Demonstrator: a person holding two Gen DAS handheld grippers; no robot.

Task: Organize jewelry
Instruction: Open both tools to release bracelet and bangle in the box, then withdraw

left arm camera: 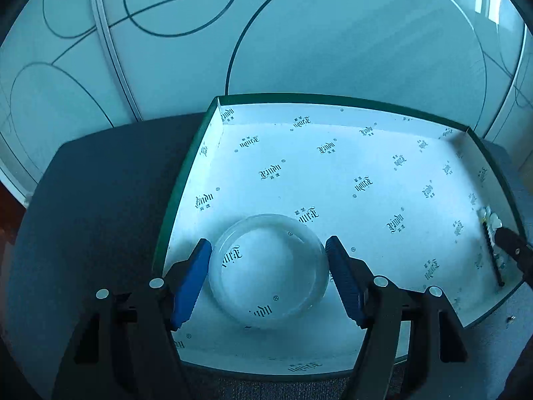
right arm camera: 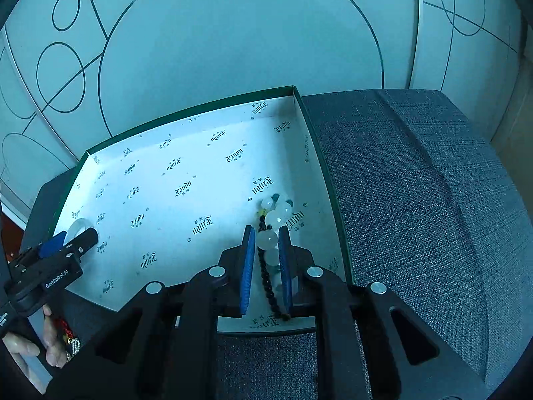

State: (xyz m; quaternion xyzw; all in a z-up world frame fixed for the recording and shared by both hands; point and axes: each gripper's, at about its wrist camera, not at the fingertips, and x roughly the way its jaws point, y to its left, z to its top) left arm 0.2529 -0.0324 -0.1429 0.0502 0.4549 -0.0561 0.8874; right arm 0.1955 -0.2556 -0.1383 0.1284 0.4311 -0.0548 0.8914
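A shallow green-rimmed box (left arm camera: 186, 173) lined with white printed paper sits on a grey fabric seat. My left gripper (left arm camera: 268, 250) is low over the box's near left part, its blue pads pressing on both sides of a clear glassy bangle (left arm camera: 269, 310). Near the box's right wall my right gripper (right arm camera: 266, 233) is narrowly shut on a bracelet of white beads (right arm camera: 266, 239) strung with small black beads (right arm camera: 266, 276); further beads lie ahead of the tips. In the right wrist view the left gripper (right arm camera: 71, 238) and the bangle (right arm camera: 78, 225) are at far left.
The box (right arm camera: 319, 153) takes the left half of the padded grey seat (right arm camera: 416, 200). A white panel with dark curved lines stands right behind it. A hand (right arm camera: 50, 343) holds the left gripper's handle, with a red and gold trinket (right arm camera: 68, 335) beside it.
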